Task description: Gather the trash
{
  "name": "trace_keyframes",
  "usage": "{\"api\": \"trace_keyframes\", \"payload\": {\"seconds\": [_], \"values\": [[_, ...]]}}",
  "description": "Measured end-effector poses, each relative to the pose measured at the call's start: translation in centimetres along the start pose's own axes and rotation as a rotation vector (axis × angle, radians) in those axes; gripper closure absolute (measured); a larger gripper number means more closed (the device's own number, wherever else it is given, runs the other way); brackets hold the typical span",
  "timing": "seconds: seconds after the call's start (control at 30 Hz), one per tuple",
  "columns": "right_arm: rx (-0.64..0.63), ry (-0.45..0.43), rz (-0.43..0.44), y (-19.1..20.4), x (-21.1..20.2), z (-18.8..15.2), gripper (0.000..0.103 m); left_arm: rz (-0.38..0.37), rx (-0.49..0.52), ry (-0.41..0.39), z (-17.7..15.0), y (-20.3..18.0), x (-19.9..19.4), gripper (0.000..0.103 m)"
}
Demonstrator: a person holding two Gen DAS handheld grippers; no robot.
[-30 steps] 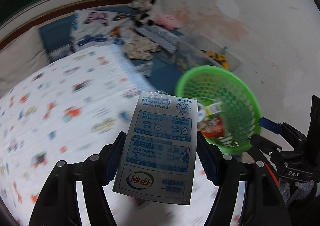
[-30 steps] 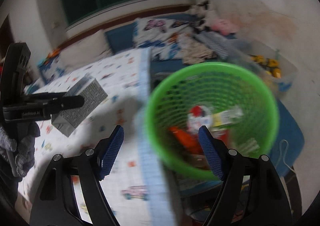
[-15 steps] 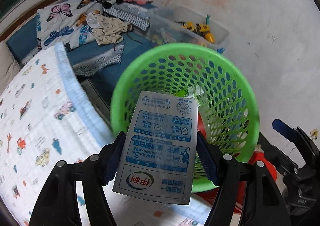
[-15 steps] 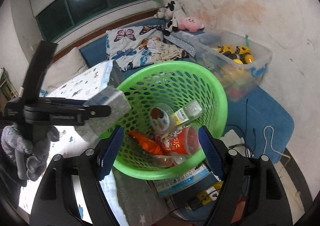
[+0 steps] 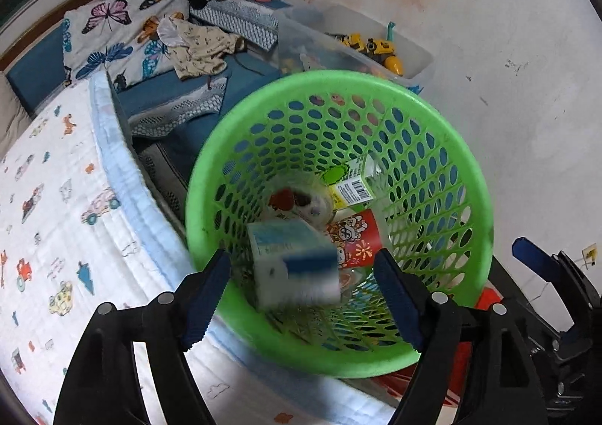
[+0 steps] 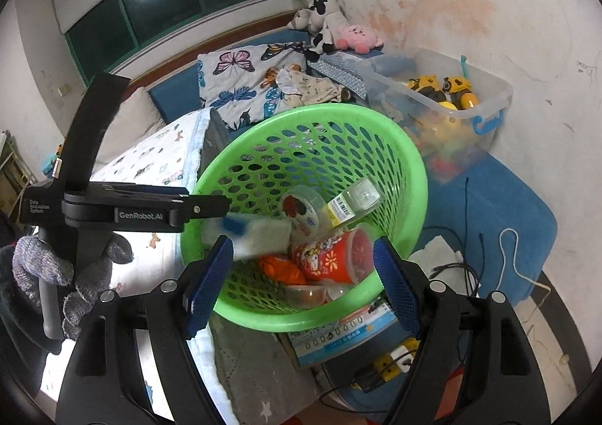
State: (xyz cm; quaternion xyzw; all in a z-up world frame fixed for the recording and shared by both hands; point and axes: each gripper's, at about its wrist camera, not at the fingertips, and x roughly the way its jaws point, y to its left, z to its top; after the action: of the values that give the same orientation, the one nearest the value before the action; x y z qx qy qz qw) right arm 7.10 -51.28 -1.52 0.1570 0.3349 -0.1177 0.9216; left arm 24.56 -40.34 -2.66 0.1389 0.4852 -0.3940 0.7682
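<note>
A green mesh basket (image 5: 470, 199) stands beside the bed and also shows in the right wrist view (image 6: 410, 176). A white and blue milk carton (image 5: 293, 267) is blurred and falling inside it, free of my fingers; it also shows in the right wrist view (image 6: 256, 237). My left gripper (image 5: 301, 293) is open and empty just above the basket's near rim. My right gripper (image 6: 301, 278) is open and empty over the basket's near side. A red cup (image 6: 335, 255), a clear bottle (image 6: 350, 203) and an orange wrapper (image 6: 282, 269) lie in the basket.
A bed with a cartoon-print quilt (image 5: 56, 218) lies to the left of the basket. A clear bin of yellow toys (image 6: 444, 101) stands behind it by the wall. Cables (image 6: 470, 255) and a blue mat (image 6: 500, 222) are on the floor at right. Pillows and plush toys (image 6: 327, 26) sit farther back.
My left gripper moved over the basket, opened and let go of the milk carton, which now drops into the basket. My right gripper stayed open over the basket.
</note>
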Motion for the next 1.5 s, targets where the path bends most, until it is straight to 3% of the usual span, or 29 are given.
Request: {"api": "trace_keyframes", "payload": {"seconds": [0.37, 0.63, 0.93, 1.13, 1.5], "values": [[-0.045, 0.008, 0.069, 4.5, -0.9, -1.3, 0.026, 0.046, -0.034, -0.188, -4.7, 2.9, -8.6, 0.020], [-0.120, 0.021, 0.099, 10.1, -1.8, -3.7, 0.022, 0.138, -0.112, -0.344, -10.8, 6.6, -16.3, 0.009], [-0.182, 0.036, 0.111, 15.0, -2.8, -5.9, 0.017, 0.190, -0.240, -0.379, -17.6, 10.4, -20.5, 0.007], [-0.213, 0.023, 0.115, 17.0, -4.0, -7.0, 0.012, 0.280, -0.257, -0.387, -21.7, 10.9, -21.8, 0.007], [-0.205, 0.013, 0.122, 18.7, -5.4, -8.3, 0.009, 0.335, -0.296, -0.425, -26.9, 11.1, -23.9, 0.007]]}}
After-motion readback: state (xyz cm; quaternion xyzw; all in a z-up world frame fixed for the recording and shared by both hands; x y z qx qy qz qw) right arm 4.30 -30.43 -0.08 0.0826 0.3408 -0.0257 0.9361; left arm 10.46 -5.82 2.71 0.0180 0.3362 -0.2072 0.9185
